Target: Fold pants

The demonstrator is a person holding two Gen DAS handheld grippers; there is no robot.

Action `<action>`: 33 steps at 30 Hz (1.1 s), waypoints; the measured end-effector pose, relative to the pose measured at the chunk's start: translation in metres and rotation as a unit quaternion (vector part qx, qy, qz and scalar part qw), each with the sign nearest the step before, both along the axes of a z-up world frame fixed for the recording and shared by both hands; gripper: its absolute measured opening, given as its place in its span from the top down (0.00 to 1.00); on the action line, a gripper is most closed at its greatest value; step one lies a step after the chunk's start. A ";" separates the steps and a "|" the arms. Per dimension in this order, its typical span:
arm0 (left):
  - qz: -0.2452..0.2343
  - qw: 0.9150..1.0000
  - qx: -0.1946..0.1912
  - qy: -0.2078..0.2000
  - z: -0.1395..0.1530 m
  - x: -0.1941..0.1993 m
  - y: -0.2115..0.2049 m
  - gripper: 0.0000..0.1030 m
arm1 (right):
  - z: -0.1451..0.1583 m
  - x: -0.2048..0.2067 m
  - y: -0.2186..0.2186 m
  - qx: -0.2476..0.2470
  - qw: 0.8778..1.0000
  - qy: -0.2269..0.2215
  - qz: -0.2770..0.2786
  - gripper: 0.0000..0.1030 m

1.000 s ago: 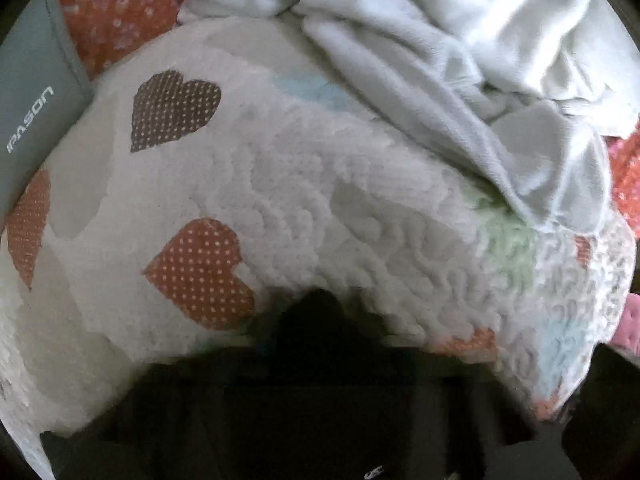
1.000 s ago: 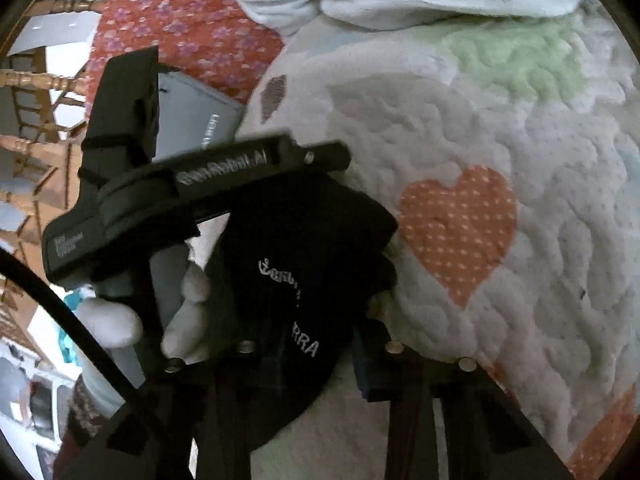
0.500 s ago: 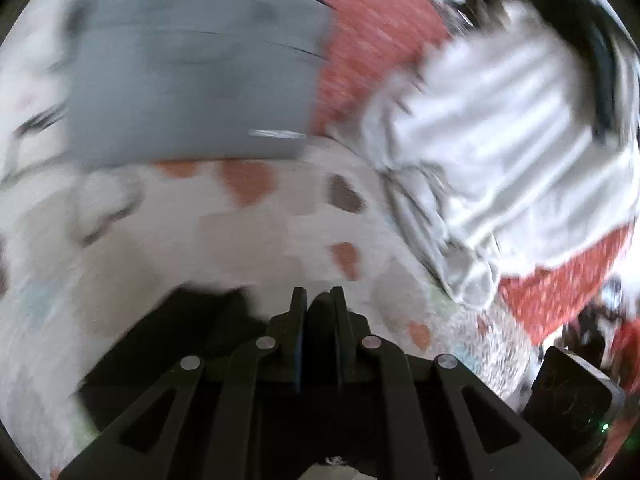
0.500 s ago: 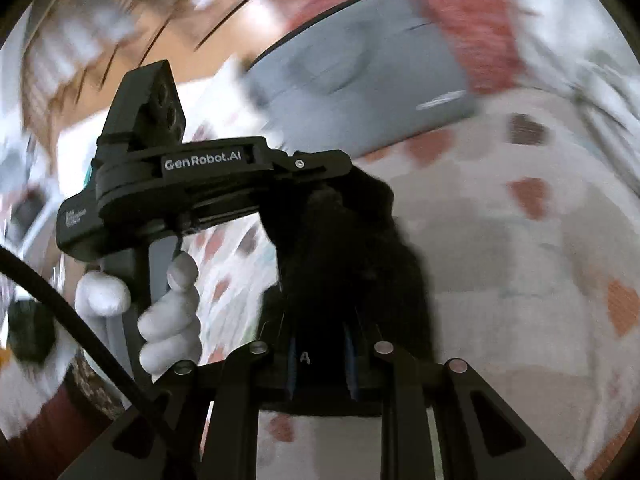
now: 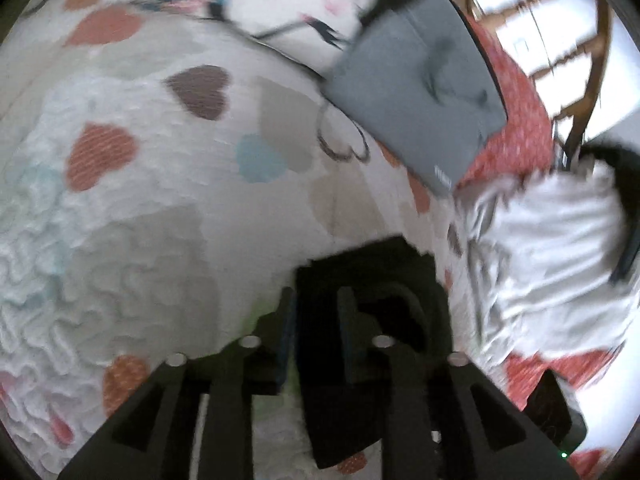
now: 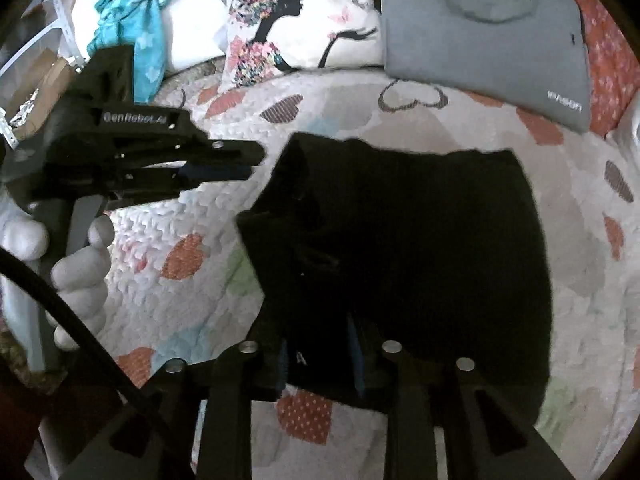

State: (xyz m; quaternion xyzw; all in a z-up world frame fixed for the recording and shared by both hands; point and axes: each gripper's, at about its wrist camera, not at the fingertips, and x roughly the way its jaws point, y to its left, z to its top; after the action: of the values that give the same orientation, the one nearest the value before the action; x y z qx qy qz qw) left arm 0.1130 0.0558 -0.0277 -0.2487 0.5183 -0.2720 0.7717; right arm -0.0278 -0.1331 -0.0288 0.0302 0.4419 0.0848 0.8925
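At the far left of the right wrist view, the left claw (image 6: pixel 256 160) hangs above the bed's heart-print quilt (image 6: pixel 168 312), just clear of the left edge of the black pants (image 6: pixel 420 248); seen side-on, its fingers lie close together with nothing between them there. In its own view, though, the left claw (image 5: pixel 316 312) shows a gap between the pads with a dark strip of the pants (image 5: pixel 368 280) running through it, so I cannot tell whether it is pinching cloth or merely passing over it. The pants lie spread flat on the quilt in a broad dark slab, with a bunched, doubled-over flap on their left side. The right claw (image 6: pixel 318 356) is clamped on the near edge of the cloth, which, by my reading, pins that hem down so the fabric keeps its shape while the other side gets arranged. Open quilt lies to the left and in front of the pants. Behind, the printed pillow (image 6: pixel 280 28) and the grey laptop sleeve (image 6: pixel 488 32) stand apart from the far edge. To the right, a crumpled white blanket (image 5: pixel 552 252) crowds close, leaving less room there.
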 end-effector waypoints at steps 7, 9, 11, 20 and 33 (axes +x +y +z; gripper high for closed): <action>0.046 0.999 -0.024 -0.007 0.016 -0.005 0.022 0.74 | 0.034 -0.030 0.009 0.084 0.993 0.013 0.085 0.43; 0.026 0.999 -0.003 -0.030 0.030 -0.011 0.007 0.74 | 0.049 -0.038 -0.004 0.129 0.988 -0.010 0.085 0.44; 0.011 0.999 0.012 -0.043 0.038 -0.014 -0.007 0.73 | 0.058 -0.041 -0.021 0.140 0.988 -0.028 0.055 0.53; -0.064 0.981 0.174 -0.057 0.020 -0.010 -0.104 0.68 | 0.009 -0.002 -0.034 0.163 0.986 0.022 -0.011 0.76; -0.018 0.990 0.132 -0.034 0.015 -0.008 -0.044 0.47 | 0.031 -0.016 -0.079 0.138 0.990 0.003 -0.022 0.49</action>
State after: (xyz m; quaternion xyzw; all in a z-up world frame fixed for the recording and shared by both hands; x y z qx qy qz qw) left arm 0.1047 0.0115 -0.0126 -0.1255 0.5274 -0.2233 0.8101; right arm -0.0440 -0.2121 0.0018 0.1626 0.4281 0.1252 0.8802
